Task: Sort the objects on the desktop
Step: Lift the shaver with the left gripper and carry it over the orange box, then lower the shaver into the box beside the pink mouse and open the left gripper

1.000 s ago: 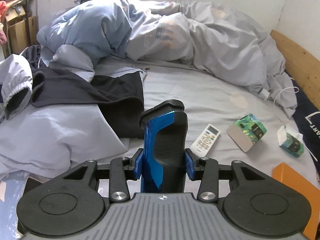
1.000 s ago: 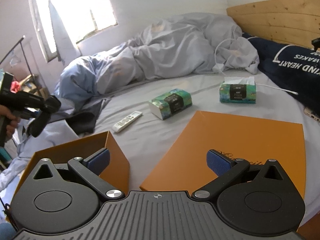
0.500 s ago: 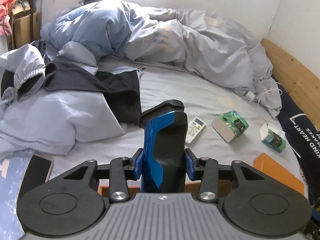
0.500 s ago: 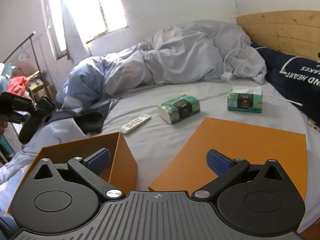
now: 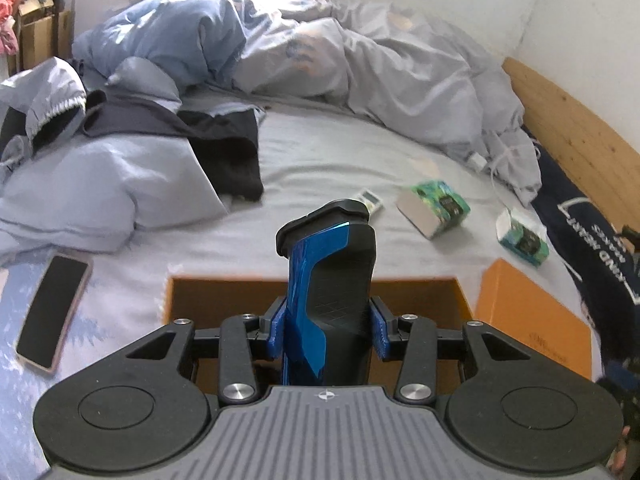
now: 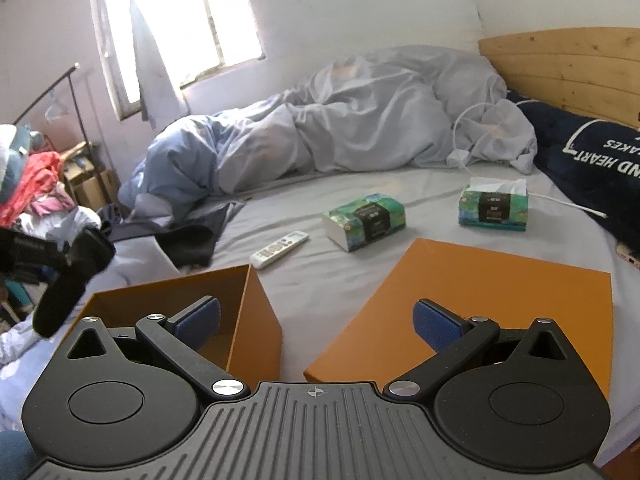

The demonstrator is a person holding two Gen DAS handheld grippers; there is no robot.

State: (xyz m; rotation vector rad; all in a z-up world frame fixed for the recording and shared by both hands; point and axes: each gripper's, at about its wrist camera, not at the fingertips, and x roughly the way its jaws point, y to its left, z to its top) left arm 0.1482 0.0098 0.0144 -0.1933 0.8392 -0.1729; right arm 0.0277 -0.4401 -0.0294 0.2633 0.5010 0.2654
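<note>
My left gripper (image 5: pixel 327 328) is shut on a blue and black handle-shaped device (image 5: pixel 332 280) and holds it upright above the open orange box (image 5: pixel 224 292). The device also shows in the right wrist view (image 6: pixel 68 276), at the box's (image 6: pixel 248 320) left edge. My right gripper (image 6: pixel 316 320) is open and empty, between the box and the flat orange lid (image 6: pixel 500 292). A white remote (image 6: pixel 280 249), a green tissue pack (image 6: pixel 364 222) and an opened tissue pack (image 6: pixel 494 208) lie on the grey sheet beyond.
A phone (image 5: pixel 52 316) lies face up at the bed's left edge. A crumpled grey duvet (image 5: pixel 360 68) and dark clothes (image 5: pixel 224 148) fill the back. A navy pillow (image 6: pixel 592 160), a white charger cable (image 6: pixel 472 136) and the wooden headboard (image 6: pixel 568 64) are at the right.
My left gripper has moved back and over the orange box with the device in it; box and phone have come into its view. The right gripper stays open and has shifted slightly.
</note>
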